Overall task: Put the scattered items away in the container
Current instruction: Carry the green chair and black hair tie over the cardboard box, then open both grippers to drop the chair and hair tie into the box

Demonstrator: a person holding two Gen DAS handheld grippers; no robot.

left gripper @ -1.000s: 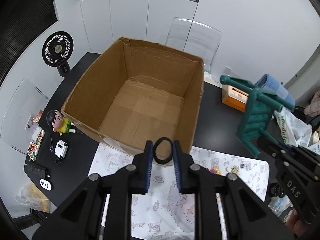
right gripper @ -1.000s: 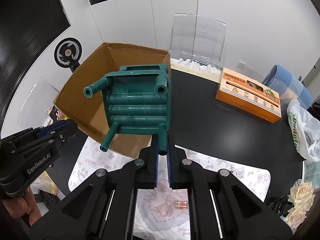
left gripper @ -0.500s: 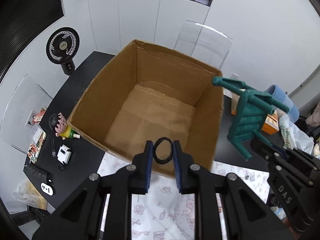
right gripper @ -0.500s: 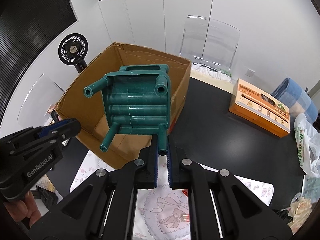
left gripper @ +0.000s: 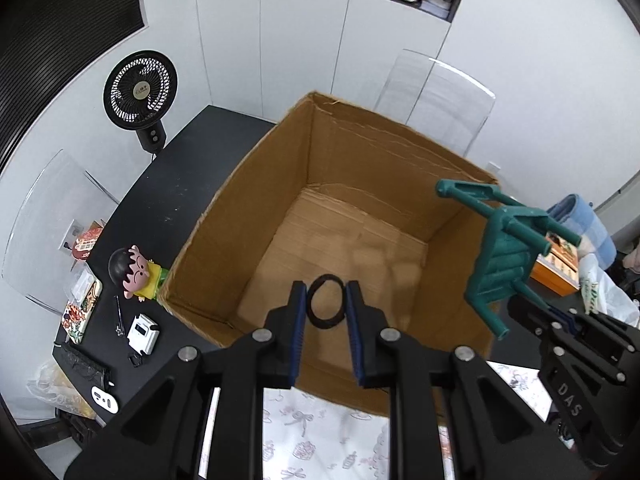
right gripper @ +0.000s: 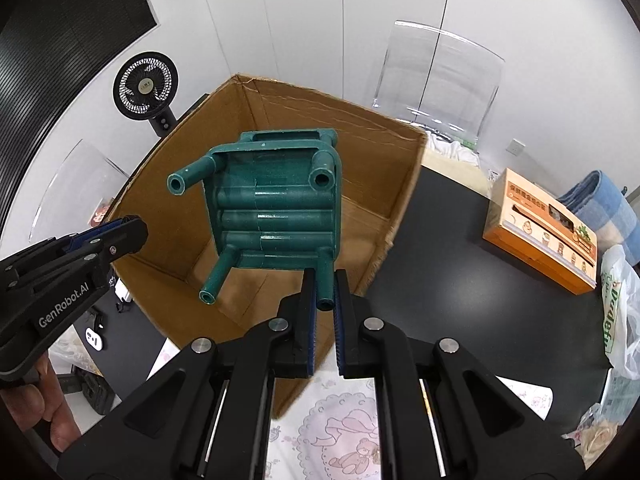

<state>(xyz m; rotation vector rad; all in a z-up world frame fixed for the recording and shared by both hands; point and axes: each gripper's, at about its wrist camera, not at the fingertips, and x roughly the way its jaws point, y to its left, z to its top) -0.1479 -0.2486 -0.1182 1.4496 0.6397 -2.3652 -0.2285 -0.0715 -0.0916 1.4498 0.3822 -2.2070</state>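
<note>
An open brown cardboard box (left gripper: 256, 184) (right gripper: 404, 184) stands on the black table, its inside bare. My left gripper (left gripper: 326, 300) is shut on a black ring (left gripper: 325, 302), held above the box's near part. My right gripper (right gripper: 322, 288) is shut on one leg of a small green toy stool (right gripper: 276, 216), which hangs upside-down over the box's opening. In the left wrist view that stool (left gripper: 504, 256) hovers by the box's right wall, with the right gripper's body (left gripper: 576, 344) below it. The left gripper (right gripper: 100, 240) shows at the left of the right wrist view.
Left of the box lie a cartoon doll (left gripper: 134, 276), a small white device (left gripper: 143, 332) and a black fan (left gripper: 140, 94). An orange carton (right gripper: 544, 232), blue cloth (right gripper: 600, 200) and plastic bag (right gripper: 622, 312) sit to the right. A patterned white mat (left gripper: 320, 436) lies in front.
Both grippers have moved forward and slightly down toward the box. The ring and the stool, held throughout, now hang over the box's opening instead of before it.
</note>
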